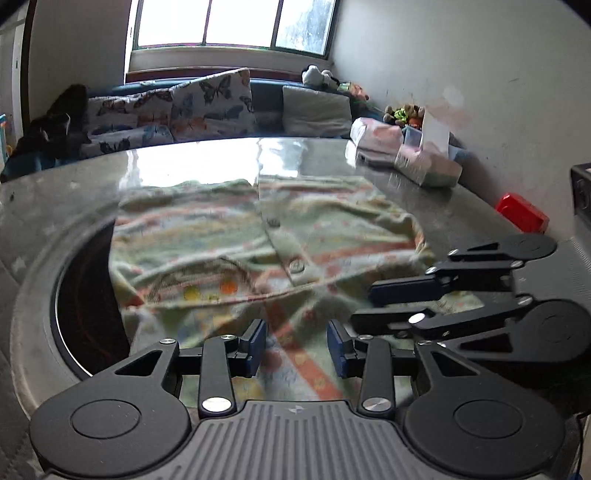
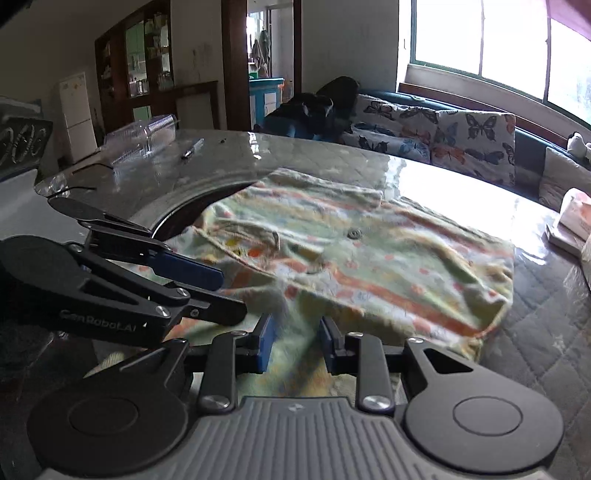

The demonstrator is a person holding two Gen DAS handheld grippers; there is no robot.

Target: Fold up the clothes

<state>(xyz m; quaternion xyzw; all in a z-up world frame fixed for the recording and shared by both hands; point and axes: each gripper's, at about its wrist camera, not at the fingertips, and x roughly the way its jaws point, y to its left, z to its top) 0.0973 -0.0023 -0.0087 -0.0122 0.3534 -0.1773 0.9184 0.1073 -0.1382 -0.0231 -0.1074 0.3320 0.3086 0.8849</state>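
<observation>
Centrally, a striped pastel shirt (image 1: 266,236) is lying spread across a glossy grey table (image 1: 74,192), its buttoned front facing up and its near edge reaching toward both grippers. Part of the shirt is draping over a dark round recess (image 1: 85,295) set into the tabletop.

From the left wrist view, the left gripper (image 1: 297,347) is sitting low over the shirt's near hem, its blue pads (image 1: 255,345) standing moderately apart with fabric showing in the gap between them. Nothing is being pinched; whether the pads are touching the cloth cannot be told because of blur.

From the right wrist view, the right gripper (image 2: 295,345) is hovering just beside it over the same near edge, its fingers likewise parted by a modest gap and gripping nothing. Each gripper is appearing in the other's view, fingers angled in toward the shirt and slightly spread.

Beyond the table, butterfly-print cushions (image 1: 207,107) are resting on a bench beneath a bright window (image 1: 236,22). Pink packs (image 1: 376,136) and a red box (image 1: 521,212) are sitting near the wall, and a clear plastic container (image 2: 144,136) is standing at the table's far corner.
</observation>
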